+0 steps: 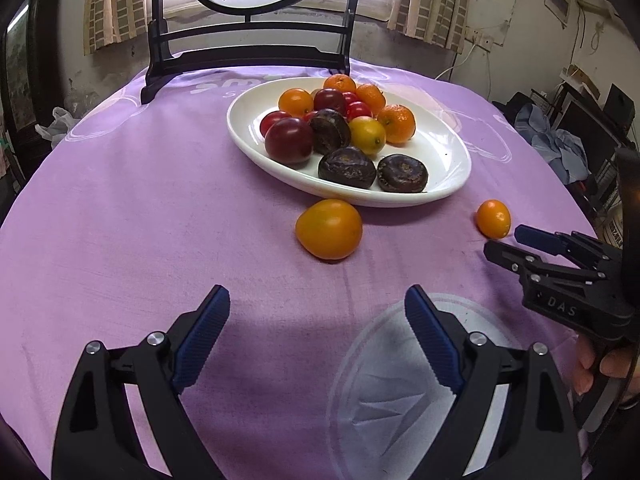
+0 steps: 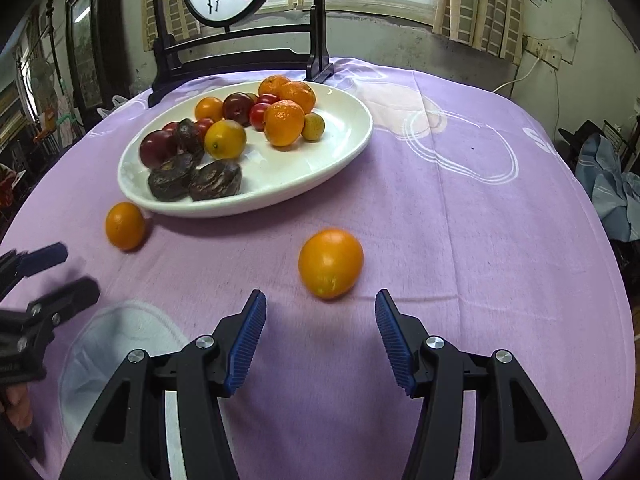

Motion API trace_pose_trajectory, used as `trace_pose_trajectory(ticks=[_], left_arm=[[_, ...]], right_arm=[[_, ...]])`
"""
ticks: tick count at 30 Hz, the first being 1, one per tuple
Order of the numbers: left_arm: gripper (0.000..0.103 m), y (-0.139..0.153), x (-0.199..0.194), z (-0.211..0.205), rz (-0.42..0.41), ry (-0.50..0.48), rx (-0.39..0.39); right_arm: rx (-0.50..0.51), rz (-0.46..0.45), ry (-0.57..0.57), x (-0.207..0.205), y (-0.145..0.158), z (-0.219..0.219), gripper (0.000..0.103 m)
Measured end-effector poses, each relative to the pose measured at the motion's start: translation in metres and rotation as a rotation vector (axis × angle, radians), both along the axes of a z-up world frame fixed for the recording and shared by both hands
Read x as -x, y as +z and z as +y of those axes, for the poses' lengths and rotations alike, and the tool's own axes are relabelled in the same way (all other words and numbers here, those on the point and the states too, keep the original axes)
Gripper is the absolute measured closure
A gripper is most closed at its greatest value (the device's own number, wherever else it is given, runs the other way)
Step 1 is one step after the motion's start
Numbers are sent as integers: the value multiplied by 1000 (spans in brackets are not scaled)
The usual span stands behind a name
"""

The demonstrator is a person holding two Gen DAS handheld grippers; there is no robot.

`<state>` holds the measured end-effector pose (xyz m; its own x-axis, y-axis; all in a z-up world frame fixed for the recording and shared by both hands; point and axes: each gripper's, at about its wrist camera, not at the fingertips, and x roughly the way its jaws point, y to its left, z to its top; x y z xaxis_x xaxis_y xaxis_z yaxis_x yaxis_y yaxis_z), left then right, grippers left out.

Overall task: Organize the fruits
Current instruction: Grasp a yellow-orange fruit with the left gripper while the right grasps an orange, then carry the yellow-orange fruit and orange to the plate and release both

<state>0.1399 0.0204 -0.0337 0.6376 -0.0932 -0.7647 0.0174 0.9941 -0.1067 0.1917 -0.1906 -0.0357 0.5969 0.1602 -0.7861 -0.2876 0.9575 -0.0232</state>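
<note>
A white oval plate [image 1: 444, 148] [image 2: 344, 140] on the purple cloth holds several oranges, red plums, small tomatoes and dark wrinkled fruits. Two orange fruits lie loose on the cloth in front of it. One [image 1: 329, 229] [image 2: 125, 225] lies ahead of my left gripper [image 1: 317, 300], which is open and empty. The other [image 1: 493, 218] [image 2: 330, 263] lies just ahead of my right gripper [image 2: 321, 304], open and empty, which also shows in the left wrist view [image 1: 508, 240]. My left gripper shows at the left edge of the right wrist view [image 2: 64, 268].
A dark wooden stand with a round painted screen [image 1: 248, 52] [image 2: 236, 60] stands at the table's far edge behind the plate. A white printed patch [image 1: 400, 392] marks the cloth near me. Clutter and clothes [image 1: 560, 140] lie beyond the table's right edge.
</note>
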Motion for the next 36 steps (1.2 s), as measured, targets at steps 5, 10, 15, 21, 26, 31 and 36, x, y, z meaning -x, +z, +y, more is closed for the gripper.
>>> trace_pose_trajectory(ticks=[5,10,15,21,26,31,36], left_arm=[[16,-6,-4,2,21,2,-3],[16,-9,-6,5,25,15,-6],[16,-12,-7,2,30,18,-14],[18,-12,-21,-6,48,14,-45],[31,-14,-37,-14,47,31,-86],[49,-12,-55,-17,51,39,-95],[63,-11,-56,-19,44,5,-74]], right_arm=[[11,18,-32,-19,-6,7,62],[-37,49,-100,-11,-3,-2,67],[-112,63,-57,21,6,-9,67],[-170,86,-11,50,9,-12,67],[-187,78,1,56,10,-14,67],[-190,70,3,57,11,-16,67],[-179,49,9,58,13,-16,67]])
